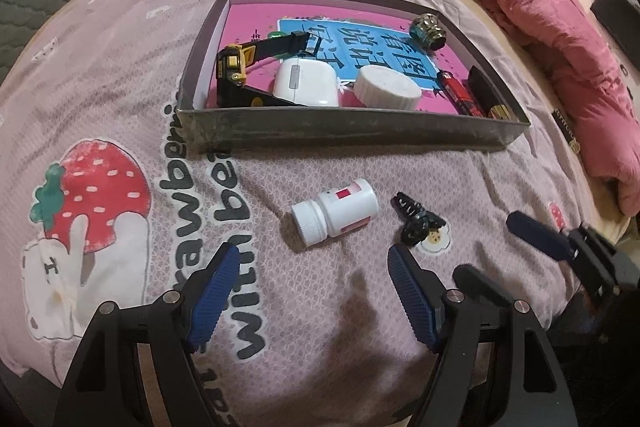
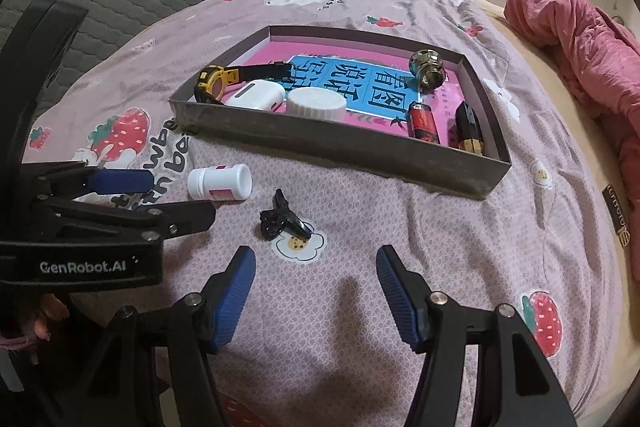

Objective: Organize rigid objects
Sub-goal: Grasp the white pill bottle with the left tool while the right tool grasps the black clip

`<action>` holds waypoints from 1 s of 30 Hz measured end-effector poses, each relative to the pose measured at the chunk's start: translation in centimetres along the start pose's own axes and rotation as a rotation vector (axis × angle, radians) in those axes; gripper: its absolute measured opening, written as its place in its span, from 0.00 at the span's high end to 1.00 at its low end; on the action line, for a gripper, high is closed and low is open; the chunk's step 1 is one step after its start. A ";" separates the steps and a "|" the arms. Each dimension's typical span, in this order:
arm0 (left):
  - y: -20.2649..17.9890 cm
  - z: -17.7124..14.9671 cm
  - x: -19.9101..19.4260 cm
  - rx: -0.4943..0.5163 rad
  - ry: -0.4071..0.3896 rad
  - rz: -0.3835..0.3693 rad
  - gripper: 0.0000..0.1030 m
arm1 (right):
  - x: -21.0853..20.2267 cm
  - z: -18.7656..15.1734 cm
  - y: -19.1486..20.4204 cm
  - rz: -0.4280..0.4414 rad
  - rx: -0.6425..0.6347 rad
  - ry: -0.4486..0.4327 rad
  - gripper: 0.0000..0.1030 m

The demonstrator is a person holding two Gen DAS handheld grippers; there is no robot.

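A: Both jaws stand wide and empty, left gripper (image 1: pixel 308 291) and right gripper (image 2: pixel 316 291) hovering over the bedspread (image 1: pixel 120 67).

B: What's left out?

A: Bottle (image 1: pixel 336 213) on its side and clip (image 1: pixel 418 223) just right of it, both near of the tray (image 1: pixel 340 131). I'd judge it a pick step: close on one, lift.

B: Room?

A: Clear the tray's near wall; open floor lies at the far left, past the watch (image 1: pixel 240 67).

Left wrist view angled steeply down over the bedsheet (image 1: pixel 120 87), near, tray (image 1: pixel 344 131) ahead, right wrist view likewise angled down from just beside it, white bottle (image 2: pixel 220 183), black clip (image 2: pixel 280 219) and tray shared by both views.
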State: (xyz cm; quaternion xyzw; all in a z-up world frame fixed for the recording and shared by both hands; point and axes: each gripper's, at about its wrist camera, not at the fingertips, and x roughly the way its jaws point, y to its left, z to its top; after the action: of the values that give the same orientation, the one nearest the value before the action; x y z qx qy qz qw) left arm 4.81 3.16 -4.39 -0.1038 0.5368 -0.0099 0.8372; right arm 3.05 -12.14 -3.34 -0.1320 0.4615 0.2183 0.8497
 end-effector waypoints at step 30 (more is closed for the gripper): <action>0.6 2.7 3.0 -0.266 0.068 0.004 0.25 | 2.9 1.2 0.5 0.066 -0.067 -0.004 0.40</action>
State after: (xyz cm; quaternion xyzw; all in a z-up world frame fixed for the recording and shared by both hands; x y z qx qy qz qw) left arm 8.45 3.80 -6.06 -0.2123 0.5617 0.0592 0.7974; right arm 5.05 -10.44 -5.18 -0.1446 0.4562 0.2619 0.8381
